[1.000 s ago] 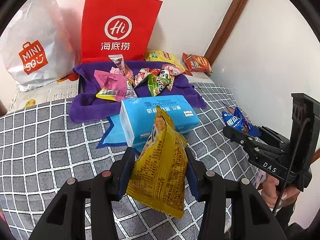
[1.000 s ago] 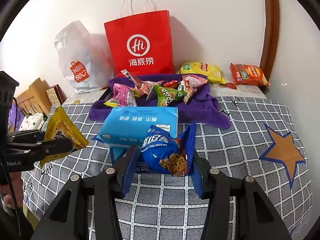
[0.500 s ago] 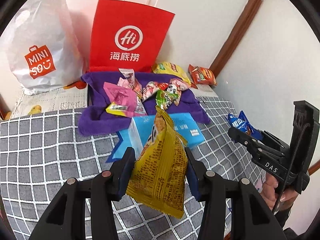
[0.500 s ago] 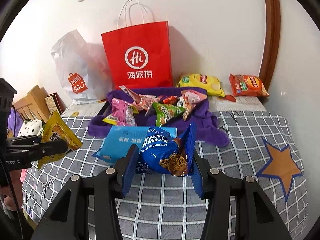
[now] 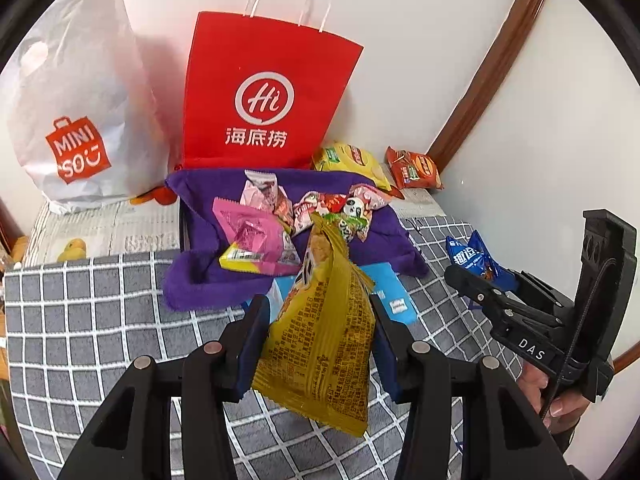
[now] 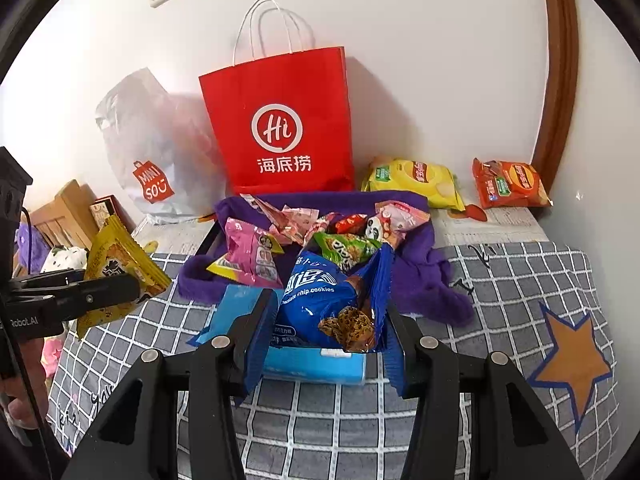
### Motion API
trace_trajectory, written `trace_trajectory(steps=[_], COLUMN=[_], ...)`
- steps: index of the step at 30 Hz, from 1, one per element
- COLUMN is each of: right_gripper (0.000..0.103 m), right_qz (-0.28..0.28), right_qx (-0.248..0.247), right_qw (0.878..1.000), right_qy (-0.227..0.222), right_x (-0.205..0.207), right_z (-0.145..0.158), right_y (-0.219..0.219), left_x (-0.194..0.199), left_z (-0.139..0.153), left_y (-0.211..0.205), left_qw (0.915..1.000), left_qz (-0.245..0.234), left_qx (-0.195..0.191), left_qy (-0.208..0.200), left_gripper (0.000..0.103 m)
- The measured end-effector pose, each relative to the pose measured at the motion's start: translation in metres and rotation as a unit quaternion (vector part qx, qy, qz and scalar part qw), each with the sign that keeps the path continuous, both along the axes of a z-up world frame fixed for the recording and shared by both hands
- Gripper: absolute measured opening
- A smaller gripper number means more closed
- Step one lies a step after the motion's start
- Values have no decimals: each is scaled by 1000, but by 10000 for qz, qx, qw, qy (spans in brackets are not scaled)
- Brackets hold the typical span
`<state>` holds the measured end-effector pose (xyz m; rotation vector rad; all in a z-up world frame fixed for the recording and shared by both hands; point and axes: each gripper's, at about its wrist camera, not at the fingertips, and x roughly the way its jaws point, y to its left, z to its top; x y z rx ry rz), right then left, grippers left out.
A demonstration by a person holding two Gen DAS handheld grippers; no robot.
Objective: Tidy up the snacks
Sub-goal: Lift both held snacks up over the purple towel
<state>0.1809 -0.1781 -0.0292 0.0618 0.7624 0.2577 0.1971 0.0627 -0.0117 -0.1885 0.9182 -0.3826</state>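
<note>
Left gripper (image 5: 316,344): clamped on the yellow snack packet (image 5: 320,332), pads pressing both sides, and the packet stands upright in the jaws above the checked blanket (image 5: 88,320).
Right gripper (image 6: 324,332): pinched on the blue cookie packet (image 6: 324,304), held off the blanket; the packet's chocolate-chip print faces the camera.
Right gripper from the left view: there it is out to the right (image 5: 464,280), the blue packet poking from its tip, a hand (image 5: 556,400) on the grip.
Just under both packets: a light-blue tissue pack (image 6: 316,364) lying flat on the blanket.
Further back: the purple cloth (image 6: 424,280) with a heap of small snacks on it, a pink packet (image 6: 252,256) at its left, a green one (image 6: 344,248) in the middle.
Against the wall: the red paper bag (image 6: 280,128) upright right behind the cloth, white plastic bag (image 5: 76,112) to its left.
Far right corner: a yellow chip bag (image 6: 416,180) and an orange packet (image 6: 508,184), side by side, off the cloth.
</note>
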Motion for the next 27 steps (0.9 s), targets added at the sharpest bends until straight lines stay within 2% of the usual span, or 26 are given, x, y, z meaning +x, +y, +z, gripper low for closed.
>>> trace_trajectory(steps=[13, 23, 27], right_gripper=[49, 49, 49], right_qz=[40, 88, 143], right_qx=[-17, -81, 35], right_qw=[9999, 9999, 9998], right_qy=[115, 88, 153], right_x=[31, 65, 84], right_z=[-14, -9, -5], right_y=[2, 2, 4], left_x=[30, 62, 79], left_z=[-2, 2, 3], left_y=[3, 5, 1], left_qw=[9999, 9998, 9998], left_qz=[90, 194, 203], left_qx=[52, 7, 17], left_qy=[38, 50, 78], left_gripper=[46, 46, 46])
